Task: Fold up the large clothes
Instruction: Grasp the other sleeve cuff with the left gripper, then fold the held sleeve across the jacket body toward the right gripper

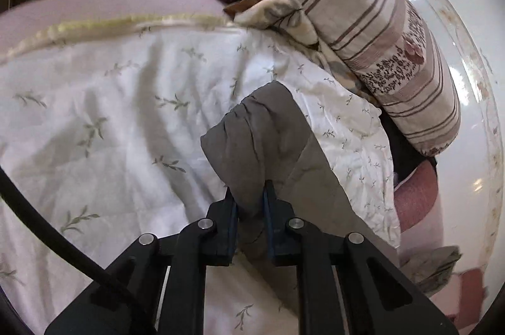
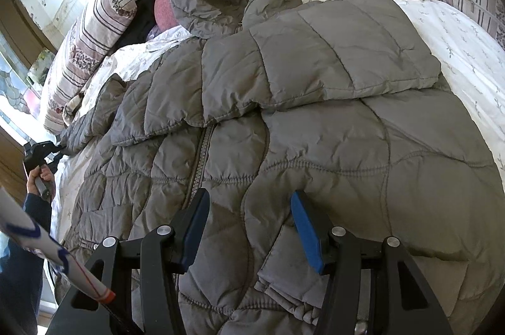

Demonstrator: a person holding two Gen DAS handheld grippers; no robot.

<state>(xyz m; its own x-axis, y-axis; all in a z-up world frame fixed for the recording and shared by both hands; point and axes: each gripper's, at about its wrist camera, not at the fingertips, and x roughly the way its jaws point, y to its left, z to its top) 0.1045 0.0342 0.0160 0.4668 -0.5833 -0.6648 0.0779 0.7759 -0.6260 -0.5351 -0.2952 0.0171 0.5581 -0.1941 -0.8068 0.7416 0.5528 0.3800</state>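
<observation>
1. My right gripper [image 2: 249, 224] hovers spread apart, low over the grey puffer jacket [image 2: 284, 129] lying on the bed [image 2: 467, 50].
2. My left gripper [image 1: 249, 193] pinches its sleeve cuff [image 1: 249, 129], arm outstretched.

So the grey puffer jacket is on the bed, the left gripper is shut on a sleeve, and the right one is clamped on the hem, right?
Not quite. The right gripper has its jaws open above the jacket, as the right wrist view shows. The left gripper is indeed shut on the sleeve.
</observation>
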